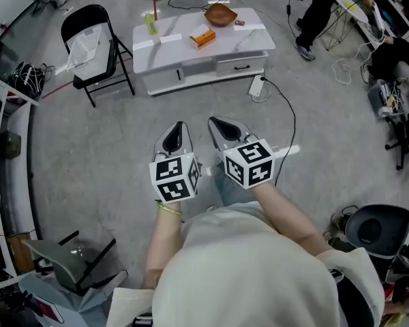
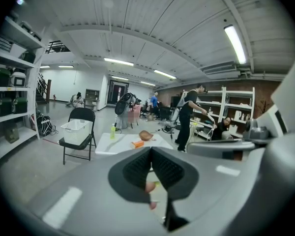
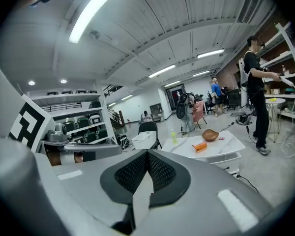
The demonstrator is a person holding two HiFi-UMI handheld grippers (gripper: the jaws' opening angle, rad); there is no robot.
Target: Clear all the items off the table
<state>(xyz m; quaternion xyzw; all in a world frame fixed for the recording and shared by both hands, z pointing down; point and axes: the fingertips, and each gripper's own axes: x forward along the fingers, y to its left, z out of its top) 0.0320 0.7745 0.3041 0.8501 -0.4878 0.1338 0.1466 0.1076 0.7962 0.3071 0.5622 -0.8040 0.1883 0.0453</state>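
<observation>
White-topped and low, the drawer table (image 1: 174, 52) stands on the grey concrete floor (image 1: 95, 142) well ahead of both grippers, and all of its load is on it. A brown wooden bowl (image 1: 220, 14) sits at the far edge, and a small pink item (image 1: 239, 23) lies just beside it (too small to identify). An orange rectangular box (image 1: 202, 38) lies near the middle of the top. A yellow-green plastic bottle (image 1: 150, 24) stands upright toward the left end.

Left of the table is a black folding chair (image 1: 86, 18) with a white slatted basket (image 1: 84, 48) on its seat. A white power strip (image 1: 257, 86) lies on the floor by the table's front right corner, with a black cable running from it. A person in black clothing (image 1: 319, 5) stands beyond the table's right end.

The left gripper (image 1: 177, 129) and the right gripper (image 1: 218, 125) are held side by side, low in the head view, both pointing toward the table. In the left gripper view the ribbed black pads (image 2: 137, 167) meet with nothing between them. The right gripper's pads (image 3: 132, 171) are likewise pressed together and empty. Both gripper views show the table, bowl, box and bottle in the distance past the jaws.
</observation>
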